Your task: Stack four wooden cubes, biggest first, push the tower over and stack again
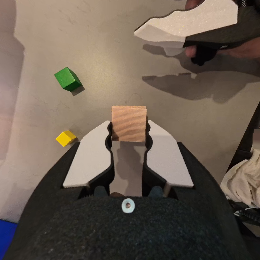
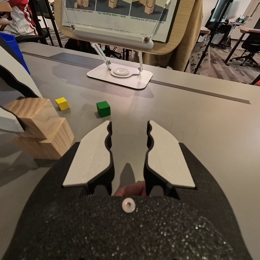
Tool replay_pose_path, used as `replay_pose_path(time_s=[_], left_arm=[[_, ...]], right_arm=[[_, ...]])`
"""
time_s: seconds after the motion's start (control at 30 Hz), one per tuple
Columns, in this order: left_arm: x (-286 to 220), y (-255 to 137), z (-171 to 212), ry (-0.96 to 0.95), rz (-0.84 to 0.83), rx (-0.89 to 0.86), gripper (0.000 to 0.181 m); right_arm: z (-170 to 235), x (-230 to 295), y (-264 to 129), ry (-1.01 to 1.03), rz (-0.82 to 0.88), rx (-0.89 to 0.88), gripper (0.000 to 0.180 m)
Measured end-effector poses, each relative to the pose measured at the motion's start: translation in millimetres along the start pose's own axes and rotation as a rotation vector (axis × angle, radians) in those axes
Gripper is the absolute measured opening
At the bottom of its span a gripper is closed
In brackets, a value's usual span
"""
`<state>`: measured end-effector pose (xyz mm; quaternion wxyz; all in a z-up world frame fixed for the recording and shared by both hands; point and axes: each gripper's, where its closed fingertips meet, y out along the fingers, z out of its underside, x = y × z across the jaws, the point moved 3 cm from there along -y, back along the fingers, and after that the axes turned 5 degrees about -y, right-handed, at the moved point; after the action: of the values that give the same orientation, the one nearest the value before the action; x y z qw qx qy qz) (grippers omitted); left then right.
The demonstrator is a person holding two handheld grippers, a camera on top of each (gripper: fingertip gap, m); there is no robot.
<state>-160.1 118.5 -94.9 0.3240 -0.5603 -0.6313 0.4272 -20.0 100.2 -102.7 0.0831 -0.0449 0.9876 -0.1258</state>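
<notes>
My left gripper (image 1: 128,126) is shut on a plain wooden cube (image 1: 128,123) and points down at the grey table (image 1: 98,42). In the right wrist view this cube (image 2: 36,112) sits, turned a little, on top of a larger plain wooden cube (image 2: 56,142), with the left gripper's fingers (image 2: 18,78) still around it. A green cube (image 1: 67,78) (image 2: 103,109) and a smaller yellow cube (image 1: 65,138) (image 2: 62,103) lie apart on the table. My right gripper (image 2: 129,123) is open and empty above the table, right of the stack; it also shows in the left wrist view (image 1: 152,42).
A white stand (image 2: 119,76) holding an instruction sheet on a board stands at the table's far side. A blue bin (image 2: 11,46) is at the far left edge. A beige cloth (image 1: 242,182) lies off the table's right side. Chairs and desks stand beyond.
</notes>
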Motion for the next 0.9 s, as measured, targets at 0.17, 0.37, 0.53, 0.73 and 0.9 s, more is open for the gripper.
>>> replay_pose_path(time_s=[0.17, 0.37, 0.53, 0.73, 0.9], left_arm=[[4, 3, 3, -0.037, -0.02, -0.005, 0.065], [0, -54, -9, -0.118, -0.009, -0.396, 0.07], [26, -86, 35, -0.291, -0.286, -0.888, 0.072], [49, -67, 80, -0.355, -0.532, -0.974, 0.068], [46, -45, 85, -0.437, -0.462, -0.94, 0.06]], right_arm=[[0, 0, 0, 0.005, 0.0, -0.003, 0.047], [0, 1, -1, 0.005, -0.012, -0.004, 0.048], [-5, 4, 0, -0.014, -0.101, 0.002, 0.05], [-32, 20, 32, -0.133, -0.429, 0.263, 0.056], [-43, 42, 81, -0.362, -0.524, 0.564, 0.053]])
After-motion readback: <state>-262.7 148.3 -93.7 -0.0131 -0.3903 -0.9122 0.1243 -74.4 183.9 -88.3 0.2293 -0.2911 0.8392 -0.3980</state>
